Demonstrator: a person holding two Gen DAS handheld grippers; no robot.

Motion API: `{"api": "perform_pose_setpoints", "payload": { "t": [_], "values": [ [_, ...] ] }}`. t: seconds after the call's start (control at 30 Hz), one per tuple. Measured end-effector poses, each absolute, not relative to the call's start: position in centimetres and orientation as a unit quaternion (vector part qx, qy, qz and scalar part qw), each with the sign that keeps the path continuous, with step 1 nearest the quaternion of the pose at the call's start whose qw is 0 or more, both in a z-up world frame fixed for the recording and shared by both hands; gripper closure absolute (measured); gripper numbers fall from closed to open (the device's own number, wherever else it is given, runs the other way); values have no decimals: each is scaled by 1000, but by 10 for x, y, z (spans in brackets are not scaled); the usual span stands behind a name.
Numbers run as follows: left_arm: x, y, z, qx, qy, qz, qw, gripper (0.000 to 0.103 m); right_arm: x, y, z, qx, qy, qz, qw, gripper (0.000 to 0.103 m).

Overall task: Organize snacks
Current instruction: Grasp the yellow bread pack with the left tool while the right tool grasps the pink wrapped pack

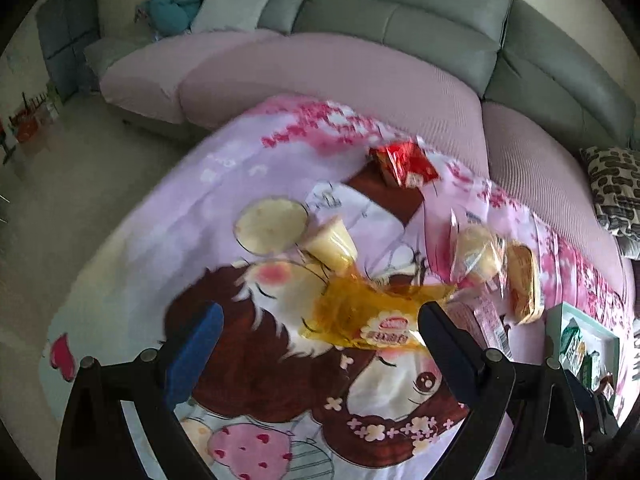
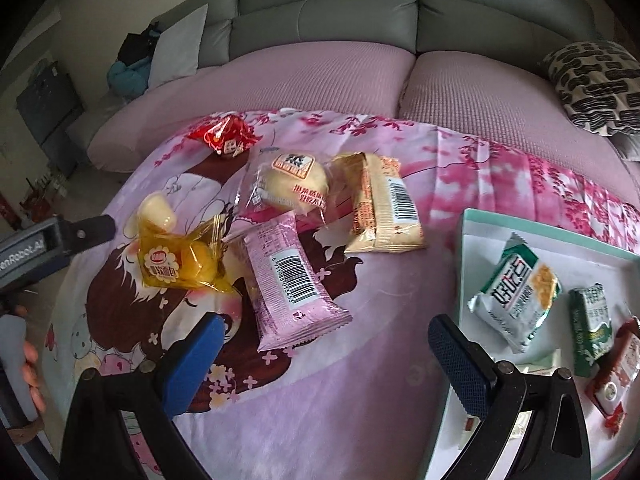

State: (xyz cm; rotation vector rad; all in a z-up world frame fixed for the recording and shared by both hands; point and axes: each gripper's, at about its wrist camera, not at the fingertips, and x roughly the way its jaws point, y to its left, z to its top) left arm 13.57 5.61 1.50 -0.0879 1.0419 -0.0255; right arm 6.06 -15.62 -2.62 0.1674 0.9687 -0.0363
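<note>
Several wrapped snacks lie on a pink cartoon cloth. A yellow clear packet (image 1: 368,316) (image 2: 180,260) lies just ahead of my open left gripper (image 1: 320,328), close to its right finger. A pale jelly cup (image 1: 332,246) (image 2: 158,210) lies beyond it. A pink packet (image 2: 292,276), a bun in clear wrap (image 2: 292,184), a beige packet (image 2: 380,204) and a red packet (image 2: 226,136) lie mid-cloth. My right gripper (image 2: 324,334) is open and empty, between the pink packet and the white tray (image 2: 480,224).
The tray holds a green-white packet (image 2: 516,292), a dark green packet (image 2: 592,328) and a red packet (image 2: 616,372). A pink and grey sofa (image 2: 320,72) curves behind the cloth. A patterned cushion (image 2: 596,84) sits at the right. Floor lies to the left.
</note>
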Motion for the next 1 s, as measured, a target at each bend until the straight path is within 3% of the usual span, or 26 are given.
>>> {"api": "perform_pose_setpoints", "payload": {
  "t": [0.33, 0.77, 1.0],
  "values": [
    [151, 18, -27, -25, 552, -59, 831, 5, 84, -149, -45, 84, 478, 1, 874, 0],
    [165, 17, -45, -42, 572, -57, 817, 5, 103, -137, -63, 69, 489, 11, 870, 1],
    [169, 12, -46, -40, 570, -54, 819, 5, 106, -132, -67, 64, 485, 14, 872, 12]
  ]
}}
